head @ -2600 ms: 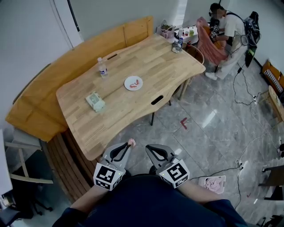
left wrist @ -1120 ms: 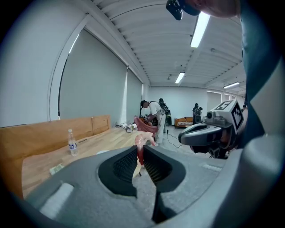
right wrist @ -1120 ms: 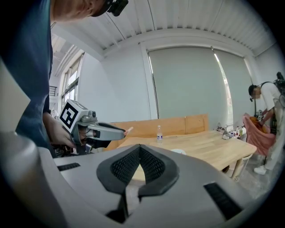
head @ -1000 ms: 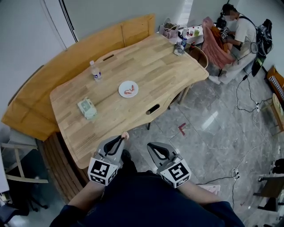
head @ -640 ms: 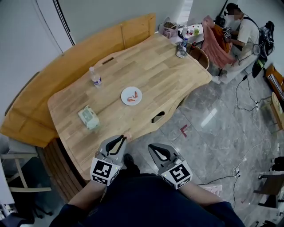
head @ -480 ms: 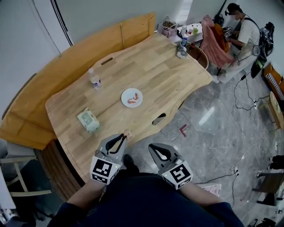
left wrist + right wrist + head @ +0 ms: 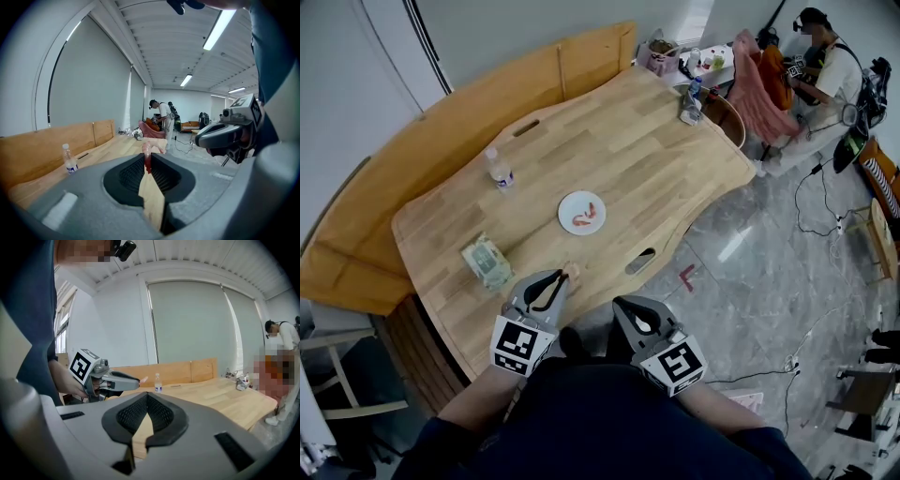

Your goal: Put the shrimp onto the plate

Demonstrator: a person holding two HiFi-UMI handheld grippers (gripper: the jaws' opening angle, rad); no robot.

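Observation:
A white plate (image 7: 572,204) lies mid-table on the wooden table (image 7: 647,159) and holds a pink shrimp (image 7: 584,218). My left gripper (image 7: 566,278) hangs over the table's near edge, shut on another pink shrimp (image 7: 574,272). In the left gripper view that shrimp (image 7: 147,152) sticks up from between the closed jaws. My right gripper (image 7: 624,306) is beside it, off the table over the floor, shut with nothing in it. The right gripper view shows its jaws meeting at the tips of the right gripper (image 7: 146,396) and the left gripper (image 7: 112,378) to the left.
A water bottle (image 7: 499,172) and a tissue pack (image 7: 486,262) stand on the table's left part. Small items (image 7: 689,101) crowd the far end. A wooden bench (image 7: 441,103) wraps the far side. A person (image 7: 825,66) works at the far right; cables (image 7: 825,202) lie on the floor.
The table has drawn nearer. My left gripper, earlier short of the table, now hangs over its near edge, still with the shrimp. The right gripper stays shut beside it.

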